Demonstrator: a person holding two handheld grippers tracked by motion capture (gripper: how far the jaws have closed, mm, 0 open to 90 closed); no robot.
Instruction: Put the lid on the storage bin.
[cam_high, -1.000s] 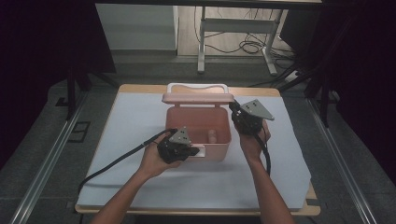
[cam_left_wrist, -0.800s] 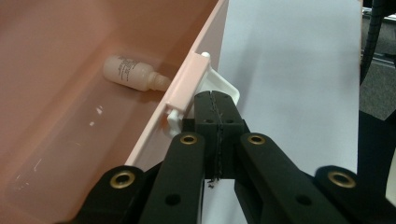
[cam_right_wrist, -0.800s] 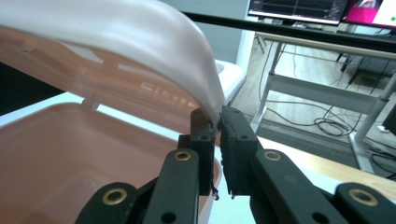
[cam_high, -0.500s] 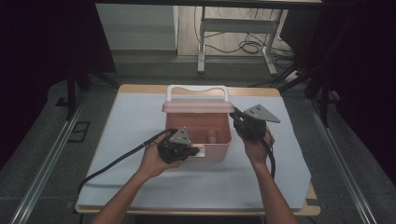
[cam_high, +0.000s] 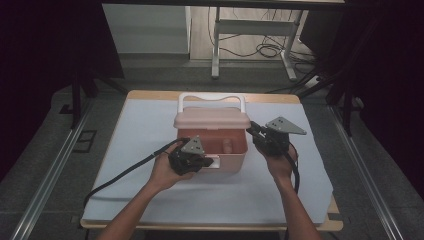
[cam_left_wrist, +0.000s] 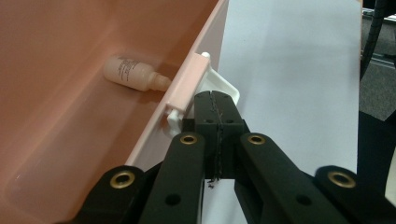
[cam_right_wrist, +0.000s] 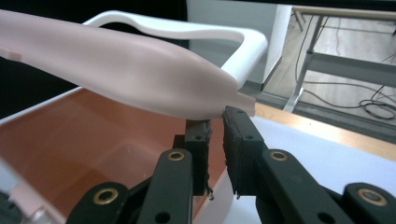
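I have the pink box near the middle of the bench, a small bottle lying inside. My left gripper is clamped fully together at the white latch on its near wall. My right gripper, jaws just opening with a narrow gap, sits under the half-raised lid, its white handle toward the far edge.

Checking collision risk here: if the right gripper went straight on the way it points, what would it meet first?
Probably the pink lid: its edge sits just past the right gripper, whose jaws have been opening.
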